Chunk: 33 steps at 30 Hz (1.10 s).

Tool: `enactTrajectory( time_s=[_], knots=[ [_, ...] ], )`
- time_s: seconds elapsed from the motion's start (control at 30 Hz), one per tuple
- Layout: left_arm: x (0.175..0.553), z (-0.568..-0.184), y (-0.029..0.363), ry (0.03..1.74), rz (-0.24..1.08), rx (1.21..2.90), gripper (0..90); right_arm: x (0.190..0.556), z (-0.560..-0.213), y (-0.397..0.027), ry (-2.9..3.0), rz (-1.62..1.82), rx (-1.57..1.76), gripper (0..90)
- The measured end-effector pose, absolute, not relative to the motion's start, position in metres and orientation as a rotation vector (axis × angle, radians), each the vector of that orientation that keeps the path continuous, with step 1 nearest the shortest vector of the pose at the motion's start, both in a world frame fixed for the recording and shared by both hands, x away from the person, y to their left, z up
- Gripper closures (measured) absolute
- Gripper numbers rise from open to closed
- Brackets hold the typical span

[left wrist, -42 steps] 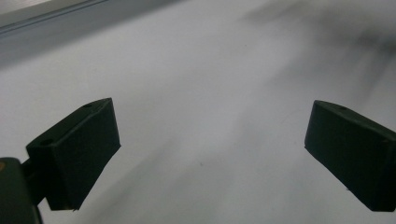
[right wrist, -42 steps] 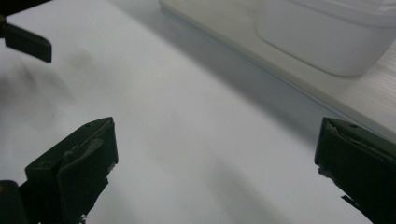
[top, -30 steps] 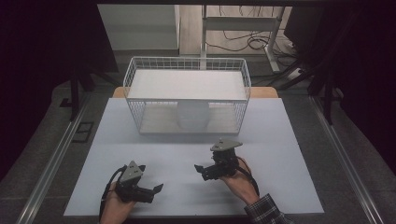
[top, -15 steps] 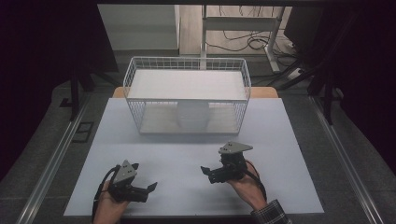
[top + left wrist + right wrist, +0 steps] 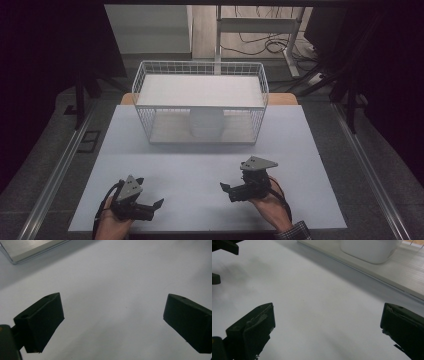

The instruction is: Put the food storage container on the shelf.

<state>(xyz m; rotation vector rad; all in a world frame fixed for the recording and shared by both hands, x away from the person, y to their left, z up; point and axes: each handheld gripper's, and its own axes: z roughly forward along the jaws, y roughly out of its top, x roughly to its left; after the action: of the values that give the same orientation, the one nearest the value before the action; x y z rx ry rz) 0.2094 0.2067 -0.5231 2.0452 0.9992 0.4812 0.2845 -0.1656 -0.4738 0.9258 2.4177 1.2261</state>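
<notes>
Low over the white table top [image 5: 200,165], near its front edge, a hand holds my left gripper [image 5: 150,193] open; its two black jaws stand wide apart with bare table between them [image 5: 113,322]. My right gripper [image 5: 226,192] is at the front right, pointing left, also open with nothing between its jaws [image 5: 327,327]. A white wire basket [image 5: 200,80] stands upside down like a rack at the back of the table. A white bowl-like container [image 5: 206,123] sits beneath it, and the same container [image 5: 369,247] appears ahead of the right gripper.
An aluminium rail [image 5: 30,247] runs along the table's left side. The wire basket's lower frame [image 5: 387,272] lies ahead of the right gripper. The left gripper's tips [image 5: 224,247] show at the far left of the right gripper view. Dark floor surrounds the table.
The right gripper has drifted to the right and a little toward the front edge. The left gripper has slid slightly left and nearer the front edge. Both stay open.
</notes>
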Motion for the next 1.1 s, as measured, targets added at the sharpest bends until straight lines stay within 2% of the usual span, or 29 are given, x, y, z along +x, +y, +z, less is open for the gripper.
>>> enactTrajectory(
  time_s=[1.1],
  knots=[
    [0.191, -0.522, 0.243, 1.093, 0.499, 1.971, 2.5, 0.253, -0.479, -0.220, 2.363, 1.200, 1.020, 0.0]
  ],
)
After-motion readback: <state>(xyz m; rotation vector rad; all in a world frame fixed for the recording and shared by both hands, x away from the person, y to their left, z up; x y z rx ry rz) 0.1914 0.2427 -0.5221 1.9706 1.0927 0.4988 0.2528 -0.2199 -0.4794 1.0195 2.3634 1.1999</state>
